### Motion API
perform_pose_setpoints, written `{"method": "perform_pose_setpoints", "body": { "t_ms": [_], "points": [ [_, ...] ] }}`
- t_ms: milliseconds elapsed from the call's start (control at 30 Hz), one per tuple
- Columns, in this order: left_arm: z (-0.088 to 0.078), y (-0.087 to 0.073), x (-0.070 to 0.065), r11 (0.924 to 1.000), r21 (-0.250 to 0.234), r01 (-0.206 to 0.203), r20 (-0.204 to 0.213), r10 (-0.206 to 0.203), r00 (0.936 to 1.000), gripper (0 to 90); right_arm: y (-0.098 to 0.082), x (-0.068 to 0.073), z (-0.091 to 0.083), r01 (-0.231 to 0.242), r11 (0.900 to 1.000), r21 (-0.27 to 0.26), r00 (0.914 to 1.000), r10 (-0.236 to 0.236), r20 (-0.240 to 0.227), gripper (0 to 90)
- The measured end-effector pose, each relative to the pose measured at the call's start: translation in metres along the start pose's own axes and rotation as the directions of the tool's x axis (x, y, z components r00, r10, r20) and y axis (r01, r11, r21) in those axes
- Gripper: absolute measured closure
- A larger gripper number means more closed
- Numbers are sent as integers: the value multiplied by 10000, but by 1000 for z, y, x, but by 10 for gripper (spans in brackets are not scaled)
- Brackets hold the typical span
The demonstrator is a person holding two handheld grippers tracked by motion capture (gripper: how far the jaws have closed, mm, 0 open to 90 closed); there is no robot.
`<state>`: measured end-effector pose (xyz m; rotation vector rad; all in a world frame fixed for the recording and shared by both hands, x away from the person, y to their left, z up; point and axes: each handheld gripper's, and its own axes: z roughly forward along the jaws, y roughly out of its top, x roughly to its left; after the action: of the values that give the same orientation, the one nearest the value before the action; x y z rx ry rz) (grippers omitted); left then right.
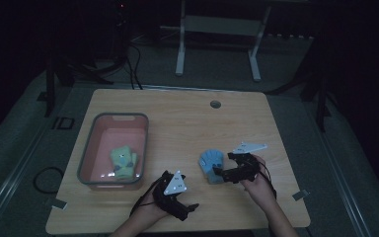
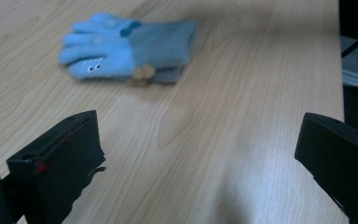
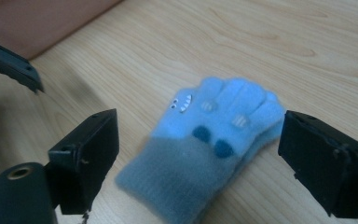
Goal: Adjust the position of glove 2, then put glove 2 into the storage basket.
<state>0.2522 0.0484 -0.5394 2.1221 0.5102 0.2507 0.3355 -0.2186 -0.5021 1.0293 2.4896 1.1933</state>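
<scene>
The blue glove [image 3: 209,144] is lying flat on the table [image 1: 187,123], between the right gripper [image 3: 198,154]'s wide-open jaws (apparently not touching). The left gripper [image 2: 200,158] is hovering nearby, released.

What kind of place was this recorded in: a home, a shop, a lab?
Probably a lab or recording room, kept dim: a bare wooden table with a cable hole, loose cables on the floor, and a white equipment stand behind the table.
</scene>
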Motion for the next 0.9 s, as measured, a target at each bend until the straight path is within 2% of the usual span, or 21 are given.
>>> {"method": "perform_pose_setpoints", "body": {
  "t_ms": [167,300,433,467,500,533,733,833,900],
  "points": [
    [2,7,4,9999,-121,-12,96,13,10000,8,0,-4,-5,0,9999,-133,10000,0,9,122],
    [4,14,5,9998,2,-182,104,182,9998,8,-2,-5,-7,100,9999,-137,9999,-99,72,129],
    [7,21,2,9987,121,-490,154,488,9987,8,-3,-9,-9,174,9992,-368,9998,-169,129,130],
    [9,25,0,9972,164,-728,233,724,9971,8,-3,-10,-9,174,9992,-372,9997,-169,150,126],
    [9,25,0,9972,164,-728,233,724,9971,8,-2,-11,-8,200,9992,-352,9996,-192,204,126],
    [13,30,-2,9950,286,-955,362,944,9949,8,-2,-13,-8,243,9988,-413,9996,-236,166,124],
    [21,40,0,9911,463,-1247,614,1218,9907,8,2,-21,-5,415,9983,-419,9990,-407,208,123],
    [25,45,2,9869,608,-1494,671,1453,9871,8,4,-26,-2,337,9988,-367,9994,-338,-15,122],
    [26,47,5,9884,472,-1445,783,1406,9870,8,5,-29,0,360,9986,-377,9993,-362,-63,123]
  ]
}}
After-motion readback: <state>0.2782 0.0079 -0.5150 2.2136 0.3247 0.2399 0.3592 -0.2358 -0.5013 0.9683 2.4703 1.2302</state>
